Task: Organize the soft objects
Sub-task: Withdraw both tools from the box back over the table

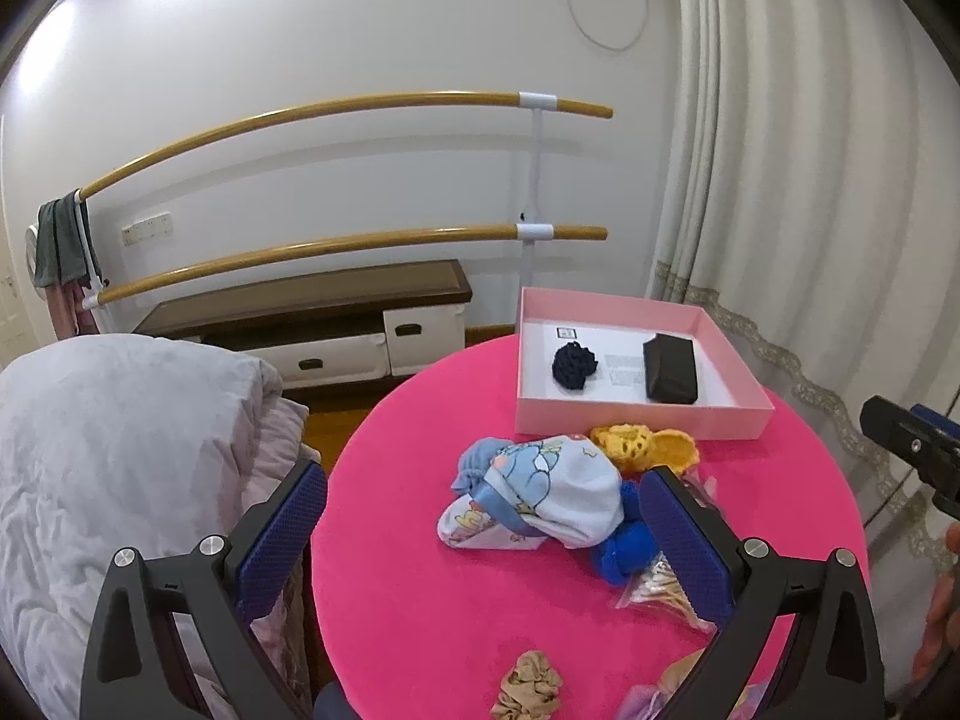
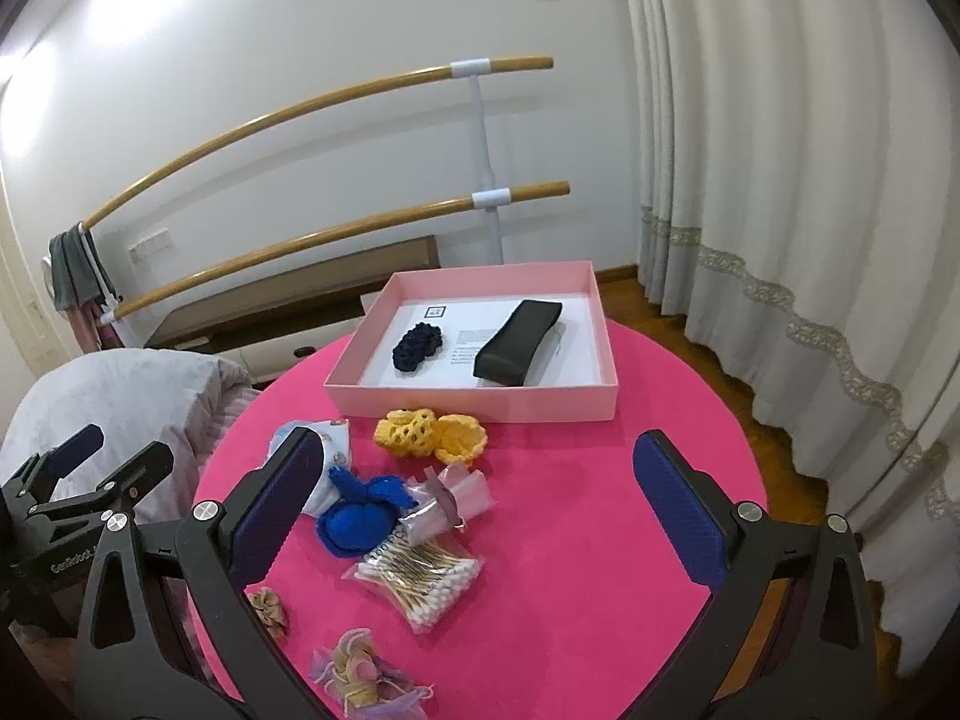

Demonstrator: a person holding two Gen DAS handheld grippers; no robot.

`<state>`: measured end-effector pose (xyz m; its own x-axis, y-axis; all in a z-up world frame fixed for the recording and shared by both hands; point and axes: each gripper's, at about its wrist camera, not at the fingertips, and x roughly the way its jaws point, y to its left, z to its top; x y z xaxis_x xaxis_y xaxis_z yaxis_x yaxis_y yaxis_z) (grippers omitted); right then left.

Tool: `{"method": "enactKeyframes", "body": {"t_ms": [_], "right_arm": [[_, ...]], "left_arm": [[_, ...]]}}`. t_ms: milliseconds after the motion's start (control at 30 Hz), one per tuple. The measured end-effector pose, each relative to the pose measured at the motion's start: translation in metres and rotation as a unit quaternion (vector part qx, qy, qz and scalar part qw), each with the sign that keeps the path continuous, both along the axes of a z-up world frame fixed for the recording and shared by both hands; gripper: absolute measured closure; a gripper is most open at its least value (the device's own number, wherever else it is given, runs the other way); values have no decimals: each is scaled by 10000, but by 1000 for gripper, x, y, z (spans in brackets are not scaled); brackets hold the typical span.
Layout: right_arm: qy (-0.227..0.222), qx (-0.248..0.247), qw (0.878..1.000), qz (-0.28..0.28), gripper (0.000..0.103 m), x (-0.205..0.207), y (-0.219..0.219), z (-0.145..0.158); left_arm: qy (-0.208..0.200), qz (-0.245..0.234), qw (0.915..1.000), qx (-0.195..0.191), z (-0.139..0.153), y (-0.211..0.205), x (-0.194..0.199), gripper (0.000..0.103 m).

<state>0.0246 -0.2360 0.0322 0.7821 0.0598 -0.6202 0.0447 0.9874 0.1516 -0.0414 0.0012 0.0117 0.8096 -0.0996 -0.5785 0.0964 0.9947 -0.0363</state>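
Both grippers (image 1: pixel 480 525) (image 2: pixel 480 501) gape empty over pink round table (image 2: pixel 570 540) — curtained room, wall bars (image 1: pixel 336 114).

On one round pink table (image 2: pixel 600 510): one pink box (image 2: pixel 480 402) holding two items, a dark crocheted piece (image 2: pixel 417 347) and a black case (image 2: pixel 517 343). Outside it lie two yellow crocheted pieces (image 2: pixel 429 435), one blue crocheted piece (image 2: pixel 357 519), one printed cloth (image 1: pixel 552 492), one bag of cotton swabs (image 2: pixel 420 579), one beige scrunchie (image 1: pixel 528 684) and two grippers.
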Motion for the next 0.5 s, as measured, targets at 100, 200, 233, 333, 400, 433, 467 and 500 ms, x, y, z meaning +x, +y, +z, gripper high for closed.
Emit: {"method": "enactKeyframes", "body": {"t_ms": [100,200,233,333,400,433,467,500], "right_arm": [[-35,-58,10000,-15,0,-2,2,2],[-73,-119,9999,-13,0,-5,3,4],[-104,-105,9999,33,0,-6,3,4],[-175,78,9996,190,0,-11,1,2],[-41,149,9992,378,0,-16,2,-6],[33,116,9991,406,0,-18,3,-10],[149,87,9989,431,0,-21,4,-16],[268,107,9984,485,0,-25,6,-23]], "left_arm": [[5,19,10000,16,1,1,0,0],[21,41,10000,17,0,3,0,0],[27,41,10000,25,0,2,-1,0],[74,36,9999,107,-4,2,-3,0],[133,35,9998,169,-11,3,-7,0],[161,35,9997,190,-14,3,-8,0],[214,46,9995,211,-19,4,-10,0],[299,47,9993,227,-25,4,-11,0]]}}
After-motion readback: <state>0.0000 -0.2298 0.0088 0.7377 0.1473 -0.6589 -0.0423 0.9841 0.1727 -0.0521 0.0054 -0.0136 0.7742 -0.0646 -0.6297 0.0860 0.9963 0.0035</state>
